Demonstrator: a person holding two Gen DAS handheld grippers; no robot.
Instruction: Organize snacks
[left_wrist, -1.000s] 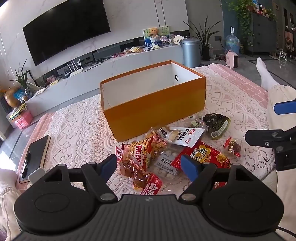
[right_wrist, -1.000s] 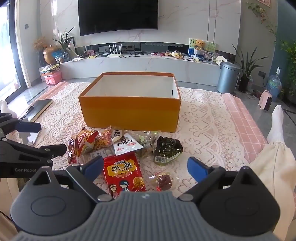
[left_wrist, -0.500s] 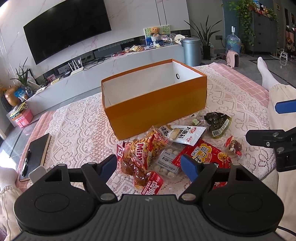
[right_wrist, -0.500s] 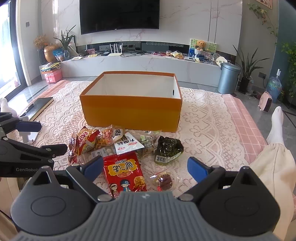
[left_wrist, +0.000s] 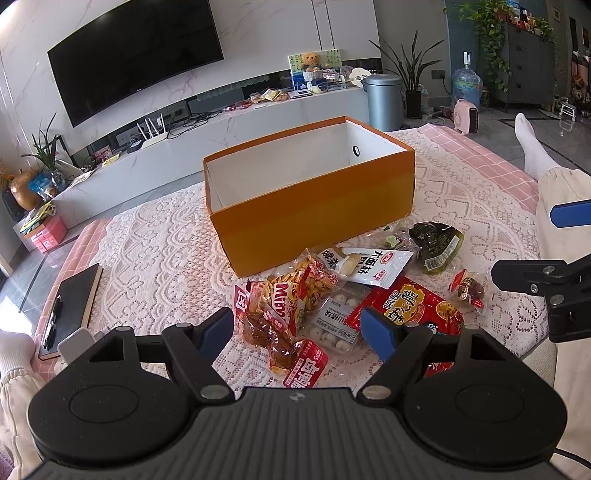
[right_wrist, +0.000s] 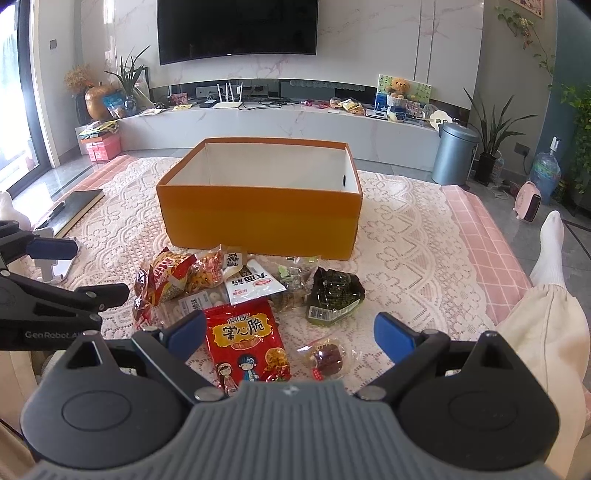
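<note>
1. The snacks lie heaped on the lace cloth just at 6 o'clock of the open orange cardboard box. None is in the box yet, as far as I can see its white inside.
2. At the pile's near edge lies the red crisp packet with cartoon children. The small clear-wrapped red sweet is at its 3 o'clock, the dark green pouch at its 1 o'clock, the white sachet at 12.
3. My right tongs hang wide and empty, the red packet and sweet showing between the pads.
4. My left tongs are also wide and empty, framing the brown meat packet and the clear tray of white balls.
5. Over the last second, both views have crept slightly closer to the pile; nothing has shifted. I judge this the approach for a first pick.
6. A black notebook sits at the pile's 9 o'clock, well apart.
</note>
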